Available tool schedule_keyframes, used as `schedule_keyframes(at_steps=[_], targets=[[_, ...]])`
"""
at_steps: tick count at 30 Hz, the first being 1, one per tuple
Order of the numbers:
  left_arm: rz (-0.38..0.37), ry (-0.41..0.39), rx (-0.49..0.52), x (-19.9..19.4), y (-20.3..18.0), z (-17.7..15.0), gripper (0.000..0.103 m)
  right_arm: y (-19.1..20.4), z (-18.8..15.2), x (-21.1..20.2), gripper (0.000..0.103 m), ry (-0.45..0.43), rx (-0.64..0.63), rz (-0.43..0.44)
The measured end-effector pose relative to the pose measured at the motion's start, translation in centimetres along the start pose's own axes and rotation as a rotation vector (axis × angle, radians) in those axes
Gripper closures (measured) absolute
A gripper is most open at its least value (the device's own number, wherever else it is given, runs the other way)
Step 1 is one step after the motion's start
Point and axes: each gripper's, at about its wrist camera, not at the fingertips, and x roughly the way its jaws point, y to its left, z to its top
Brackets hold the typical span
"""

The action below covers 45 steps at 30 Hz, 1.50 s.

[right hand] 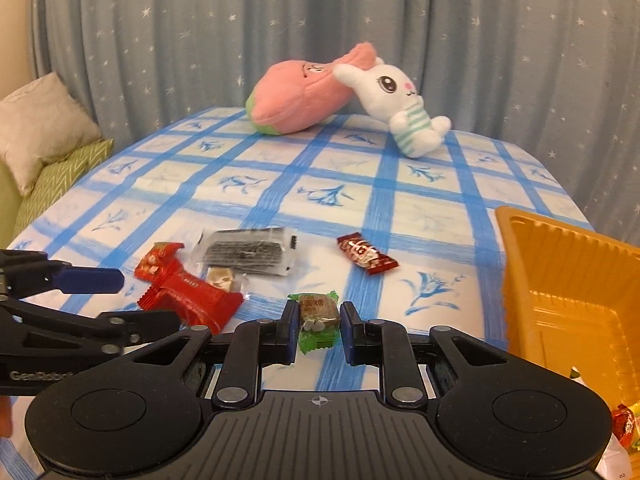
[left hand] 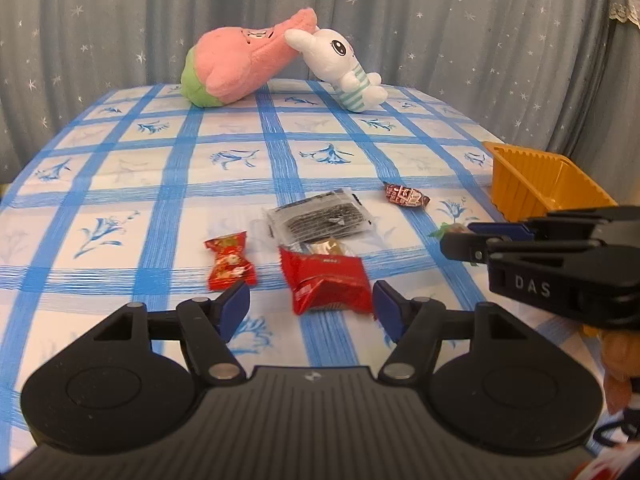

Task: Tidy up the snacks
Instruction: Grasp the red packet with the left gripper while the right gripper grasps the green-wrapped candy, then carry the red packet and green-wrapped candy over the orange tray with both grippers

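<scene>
Shiny wrappers on a printed cloth, matt black plastic tools.

The worktop (right hand: pixel 280 196) wears a smooth blue-checked tablecloth. The red snack packet (left hand: pixel 326 280), the red candy (left hand: pixel 230 262) and the green-wrapped candy (right hand: pixel 318 320) have glossy crinkled film; the seaweed pack (left hand: pixel 320 218) is clear plastic. The orange tray (right hand: pixel 560 280) is thin glossy moulded plastic. The left gripper (left hand: pixel 311 308) and right gripper (right hand: pixel 318 330) are matt black plastic with ribbed bodies, blue pads and metal pins. The pink plush (right hand: pixel 296 96) and bunny plush (right hand: pixel 396 104) are fuzzy fabric; the curtain (right hand: pixel 200 40) is soft cloth.

The bench (right hand: pixel 280 216), under a blue-checked floral cloth, carries two plush toys (right hand: pixel 304 96) at its far edge, an orange tray (right hand: pixel 560 264) at right, and scattered snack packets (right hand: pixel 244 254) on the near middle.
</scene>
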Motion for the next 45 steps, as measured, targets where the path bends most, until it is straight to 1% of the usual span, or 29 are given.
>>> schedule_keyframes(at_steps=[3, 7, 10, 11, 12, 14, 16, 17, 18, 20, 30, 35, 39, 45], targets=[[-0.016, 0.008, -0.049, 0.9, 0.1, 0.3, 0.037, -0.4, -0.1, 0.0, 0.081, 0.004, 0.009, -0.005], [-0.041, 0.004, -0.155, 1.7, 0.7, 0.7, 0.038, -0.8, -0.2, 0.0, 0.081, 0.006, 0.017, -0.006], [-0.043, 0.009, -0.177, 2.4, 0.7, 0.8, 0.041, -1.0, -0.2, 0.1, 0.081, 0.006, 0.024, -0.005], [-0.044, 0.013, -0.181, 2.5, 0.6, 0.8, 0.044, -1.0, -0.2, 0.1, 0.081, 0.006, 0.026, -0.005], [-0.044, 0.018, -0.182, 2.7, 0.6, 0.8, 0.046, -1.1, -0.2, 0.0, 0.081, 0.005, 0.029, -0.005], [-0.040, 0.029, -0.175, 2.9, 0.4, 0.8, 0.054, -1.2, -0.1, 0.1, 0.081, 0.005, 0.032, -0.007], [-0.032, 0.034, -0.168, 3.0, 0.3, 0.6, 0.056, -1.3, -0.1, 0.1, 0.081, 0.005, 0.036, -0.008], [-0.030, 0.031, -0.165, 2.9, 0.3, 0.5, 0.062, -1.4, -0.1, 0.1, 0.081, 0.004, 0.038, -0.008], [-0.032, 0.034, -0.166, 3.0, 0.3, 0.5, 0.064, -1.4, -0.1, 0.1, 0.081, 0.004, 0.040, -0.008], [-0.033, 0.034, -0.174, 2.8, 0.4, 0.5, 0.066, -1.4, -0.1, 0.1, 0.081, 0.002, 0.041, -0.006], [-0.010, 0.018, -0.146, 0.5, -0.5, 0.0, 0.075, -0.9, 0.0, -1.2, 0.081, -0.012, 0.035, -0.002], [-0.011, 0.003, -0.108, -1.4, -1.4, -0.4, 0.082, -0.8, -0.1, -2.5, 0.081, -0.023, 0.027, -0.004], [-0.013, -0.017, -0.076, -3.1, -2.3, -0.7, 0.083, -1.0, -0.5, -4.1, 0.081, -0.033, 0.039, -0.009], [-0.013, -0.033, -0.069, -5.8, -3.9, -1.5, 0.084, -1.2, -1.7, -6.8, 0.081, -0.038, 0.047, -0.018]])
